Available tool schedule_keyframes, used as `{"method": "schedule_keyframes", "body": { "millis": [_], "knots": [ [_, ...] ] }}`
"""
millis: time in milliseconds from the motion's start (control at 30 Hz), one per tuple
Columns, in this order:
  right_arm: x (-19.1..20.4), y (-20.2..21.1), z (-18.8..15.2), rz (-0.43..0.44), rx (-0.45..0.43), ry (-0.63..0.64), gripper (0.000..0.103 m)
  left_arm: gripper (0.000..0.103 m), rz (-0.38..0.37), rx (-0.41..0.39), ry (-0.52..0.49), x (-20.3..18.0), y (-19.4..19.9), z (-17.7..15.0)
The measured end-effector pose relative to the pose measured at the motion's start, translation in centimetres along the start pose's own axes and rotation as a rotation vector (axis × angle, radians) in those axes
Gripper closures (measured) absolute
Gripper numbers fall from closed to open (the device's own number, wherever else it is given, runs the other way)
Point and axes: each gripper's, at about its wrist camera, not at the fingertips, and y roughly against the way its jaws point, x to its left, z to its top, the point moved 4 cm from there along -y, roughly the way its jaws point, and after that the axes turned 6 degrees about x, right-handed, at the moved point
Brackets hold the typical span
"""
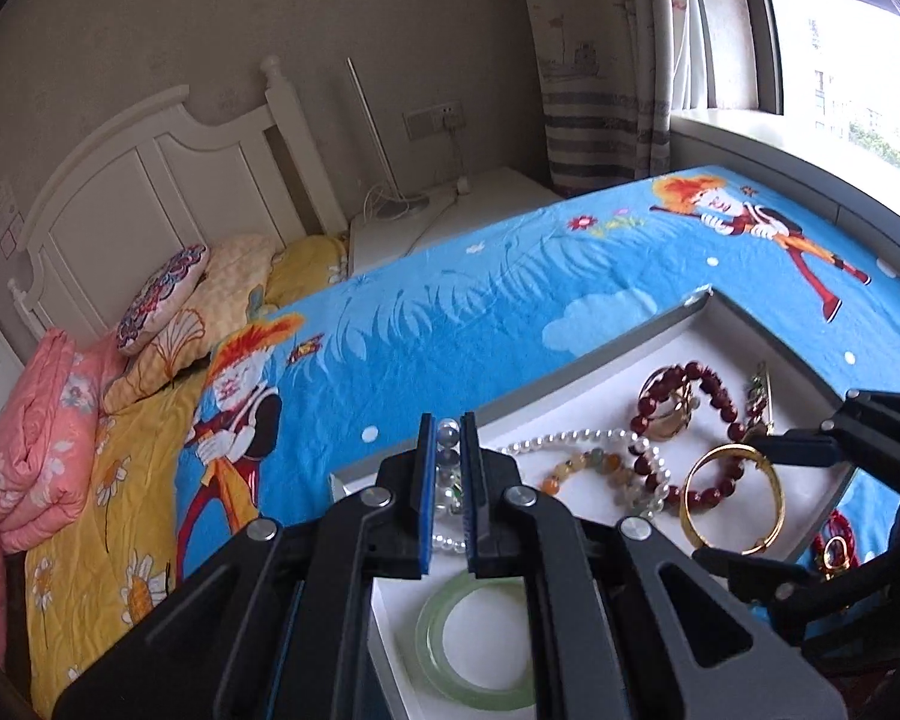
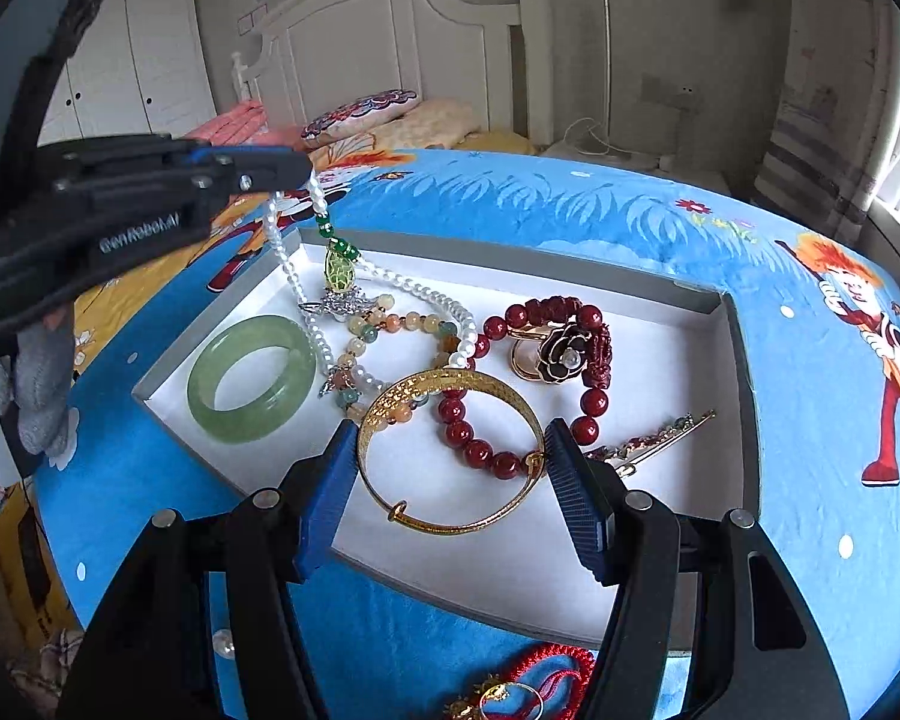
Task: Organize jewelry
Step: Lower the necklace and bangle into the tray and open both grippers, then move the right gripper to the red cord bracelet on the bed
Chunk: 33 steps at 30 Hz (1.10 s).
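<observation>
The tray (image 2: 696,306) lies on the bed (image 2: 510,204); my right tool (image 2: 447,456) stands spread wide on either side of the gold bangle (image 2: 450,450) in it; my left tool (image 1: 448,468) is clenched on the pearl necklace (image 2: 306,300), lifted over the tray's corner.

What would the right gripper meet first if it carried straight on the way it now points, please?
Most likely the gold bangle: it lies in the tray directly between the open fingers of the right gripper. Just beyond, the dark red bead bracelet crosses the bangle. Depth is hard to judge, so the tray floor might come first.
</observation>
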Motion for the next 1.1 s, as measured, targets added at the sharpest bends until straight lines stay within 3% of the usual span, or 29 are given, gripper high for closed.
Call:
{"method": "schedule_keyframes", "body": {
  "millis": [67,133,200,233,367,667,867,1100],
  "knots": [
    [-0.1,-0.2,0.0,0.003,0.010,-0.007,0.037,0.087,0.003,0.021,0.001,-0.1,-0.8,-0.8],
    [-0.4,-0.1,0.0,0.013,0.008,-0.026,0.028,0.046,0.021,0.023,0.004,-0.1,-1.1,-1.5],
    [-0.8,0.3,0.0,0.025,-0.003,-0.048,0.026,0.026,0.049,-0.004,0.003,-0.1,-0.7,-2.1],
    [-1.0,0.4,-0.1,0.028,-0.006,-0.057,0.026,0.023,0.058,-0.011,0.003,-0.3,-0.3,-2.4],
    [-1.8,1.2,-0.4,0.026,-0.023,-0.082,0.026,0.014,0.092,-0.004,0.019,-0.6,0.4,-4.0],
    [-3.8,4.3,-2.1,0.046,-0.090,-0.179,0.023,0.012,0.111,-0.037,0.167,0.6,3.1,-8.7],
    [-6.3,6.0,-4.0,0.034,-0.123,-0.268,0.022,0.009,0.083,-0.064,0.317,3.1,4.9,-11.8],
    [-9.0,7.9,-6.1,0.033,-0.189,-0.371,0.021,0.003,0.013,-0.099,0.413,4.7,6.0,-14.1]
  ]
}}
